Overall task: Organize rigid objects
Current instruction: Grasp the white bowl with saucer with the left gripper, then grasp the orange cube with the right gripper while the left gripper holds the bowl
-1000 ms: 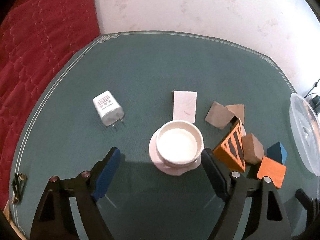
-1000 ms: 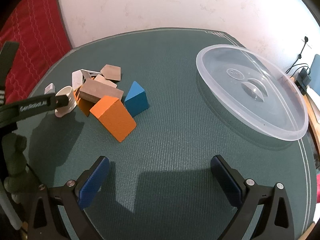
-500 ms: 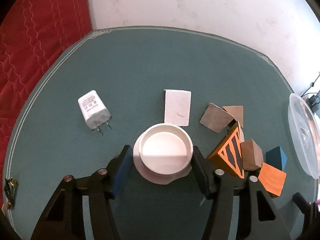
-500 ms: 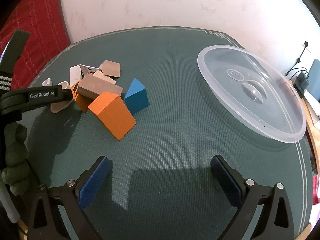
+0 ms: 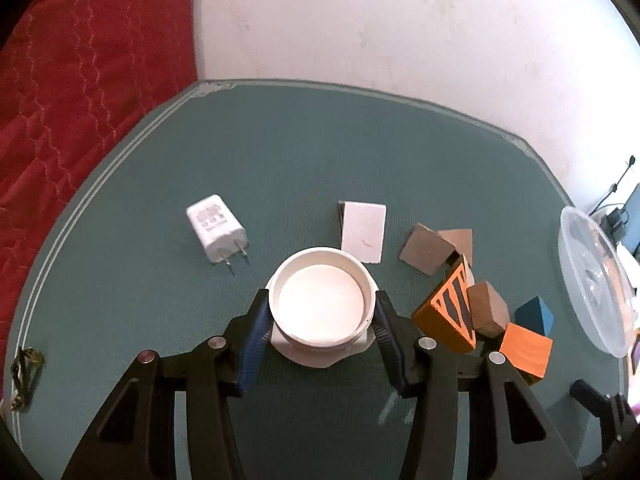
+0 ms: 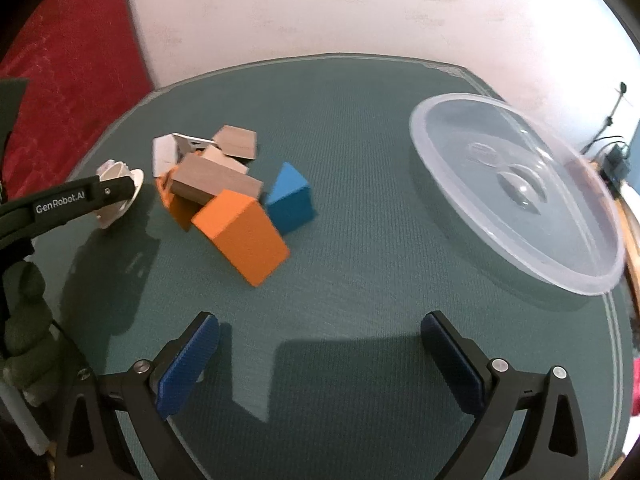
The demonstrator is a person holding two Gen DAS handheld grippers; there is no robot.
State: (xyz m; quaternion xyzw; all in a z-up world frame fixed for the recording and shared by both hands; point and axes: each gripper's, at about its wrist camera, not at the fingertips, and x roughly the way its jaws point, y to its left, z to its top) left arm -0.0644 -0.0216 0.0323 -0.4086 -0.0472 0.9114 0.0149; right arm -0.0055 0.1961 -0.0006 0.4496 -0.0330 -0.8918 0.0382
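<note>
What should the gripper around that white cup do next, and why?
Probably finish closing, then lift. The left hand-held gripper has its jaws closing on either side of the white cup, the blue pads at its rim. The clear lid lies to the right, apart.

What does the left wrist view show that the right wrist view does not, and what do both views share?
Only the left wrist view shows the white charger plug, the white card and the left gripper, its jaws closing on the white round cup.

Only the right wrist view shows the right gripper, open over bare mat.

Both show the orange block, the blue wedge, the clear plastic lid and the green table mat.
</note>
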